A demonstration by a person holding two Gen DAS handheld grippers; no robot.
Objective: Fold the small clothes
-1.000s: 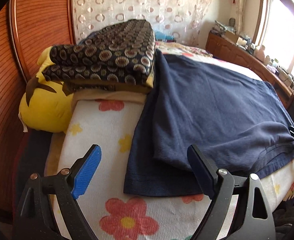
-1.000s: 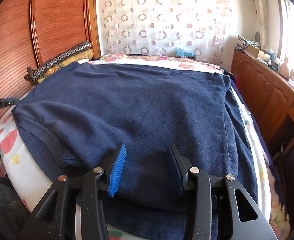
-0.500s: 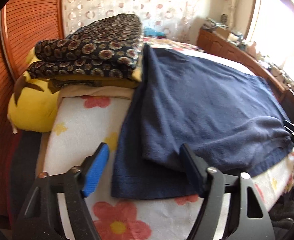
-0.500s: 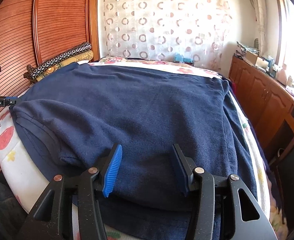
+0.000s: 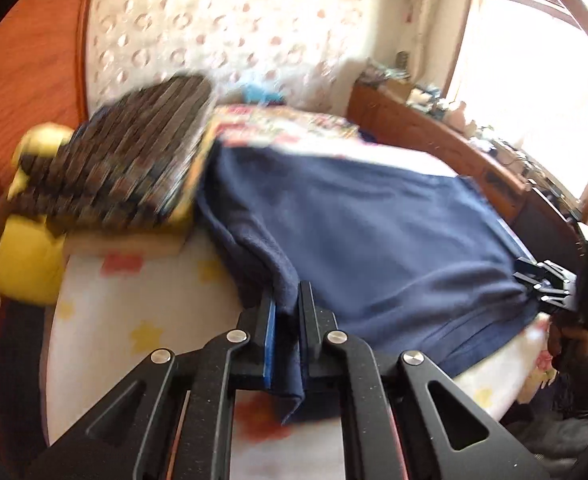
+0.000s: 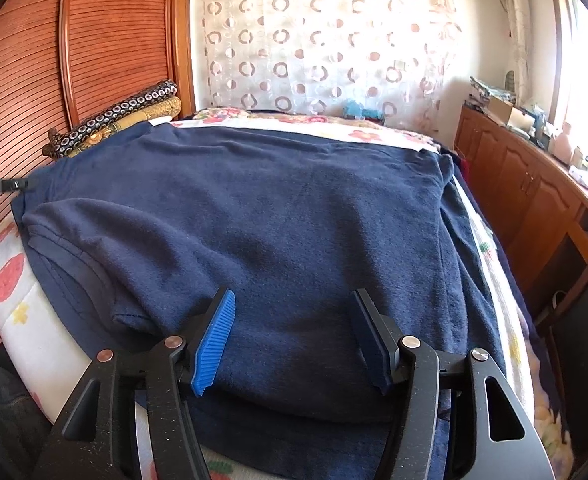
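Observation:
A navy blue fleece garment (image 6: 294,216) lies spread over the flowered bed, also in the left wrist view (image 5: 374,240). My left gripper (image 5: 287,320) is shut on a bunched fold at the garment's near left edge, with cloth hanging between its fingers. My right gripper (image 6: 291,334) is open, its fingers resting over the garment's near edge, one on each side of a stretch of cloth. The right gripper also shows at the far right of the left wrist view (image 5: 550,284).
A patterned folded blanket (image 5: 133,160) lies on a yellow plush toy (image 5: 17,264) at the bed's left. A slatted wooden headboard (image 6: 105,40) stands on the left, wooden cabinets (image 6: 534,184) along the right, a curtain (image 6: 326,48) behind.
My left gripper moved forward onto the garment's left edge and shut on it. My right gripper stayed in place and opened a little wider.

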